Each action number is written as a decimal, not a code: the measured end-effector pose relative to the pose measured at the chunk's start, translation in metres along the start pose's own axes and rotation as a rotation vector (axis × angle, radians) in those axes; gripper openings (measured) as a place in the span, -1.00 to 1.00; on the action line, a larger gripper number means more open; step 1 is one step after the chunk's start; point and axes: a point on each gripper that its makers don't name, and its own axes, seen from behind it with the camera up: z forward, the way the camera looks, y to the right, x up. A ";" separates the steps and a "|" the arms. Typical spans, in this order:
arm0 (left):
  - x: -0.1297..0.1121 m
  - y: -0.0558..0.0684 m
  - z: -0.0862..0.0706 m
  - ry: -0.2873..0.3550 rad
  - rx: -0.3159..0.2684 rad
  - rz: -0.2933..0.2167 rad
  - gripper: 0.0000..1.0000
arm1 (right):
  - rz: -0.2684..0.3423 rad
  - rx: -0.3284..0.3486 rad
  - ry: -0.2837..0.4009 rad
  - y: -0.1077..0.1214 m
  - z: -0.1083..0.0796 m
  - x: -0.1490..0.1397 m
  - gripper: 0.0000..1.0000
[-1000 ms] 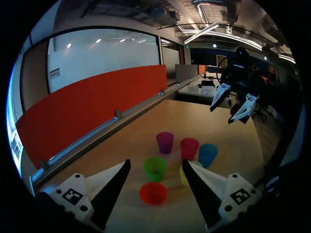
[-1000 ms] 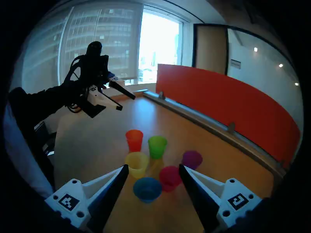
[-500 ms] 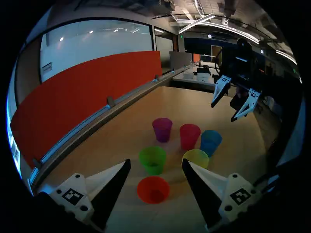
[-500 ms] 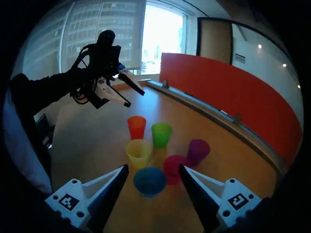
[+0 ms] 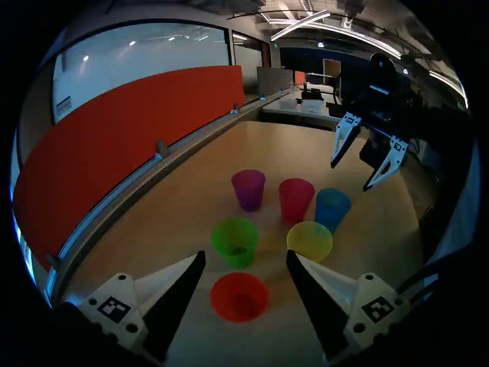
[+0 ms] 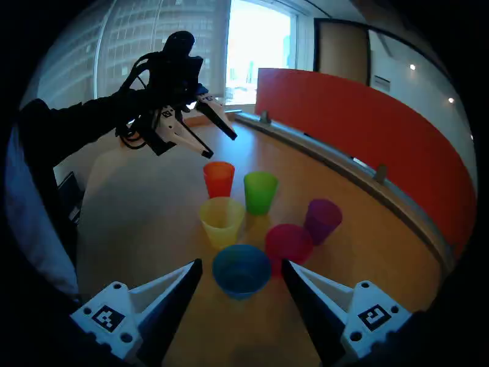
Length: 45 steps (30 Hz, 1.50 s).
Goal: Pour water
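Left tool and right tool both gape empty over cups bunched so close that gripping one could topple its neighbour.

A pale wooden desk was set along a long red partition, and was bordered on that side by a grey metal rail fitted with small brackets. Above the partition a frosted glass wall was seen, dotted with reflected lamps. The ceiling was crossed by bright strip lights, and further desks were ranged in the dim office beyond. In the right gripper view, daylight was admitted through a tall window, beside which a wooden panel was placed
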 end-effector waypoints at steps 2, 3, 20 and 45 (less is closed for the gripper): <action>-0.002 0.000 0.003 -0.010 -0.005 0.000 0.97 | 0.004 0.002 -0.005 0.000 0.002 -0.003 1.00; -0.002 0.000 0.004 -0.015 -0.007 0.000 0.97 | 0.006 0.003 -0.008 -0.001 0.003 -0.005 1.00; -0.010 0.002 0.029 -0.088 -0.047 0.036 0.97 | 0.015 0.025 -0.052 -0.004 0.020 -0.036 1.00; -0.021 -0.007 0.072 -0.181 -0.058 0.035 0.97 | 0.047 0.036 -0.052 0.000 0.027 -0.056 1.00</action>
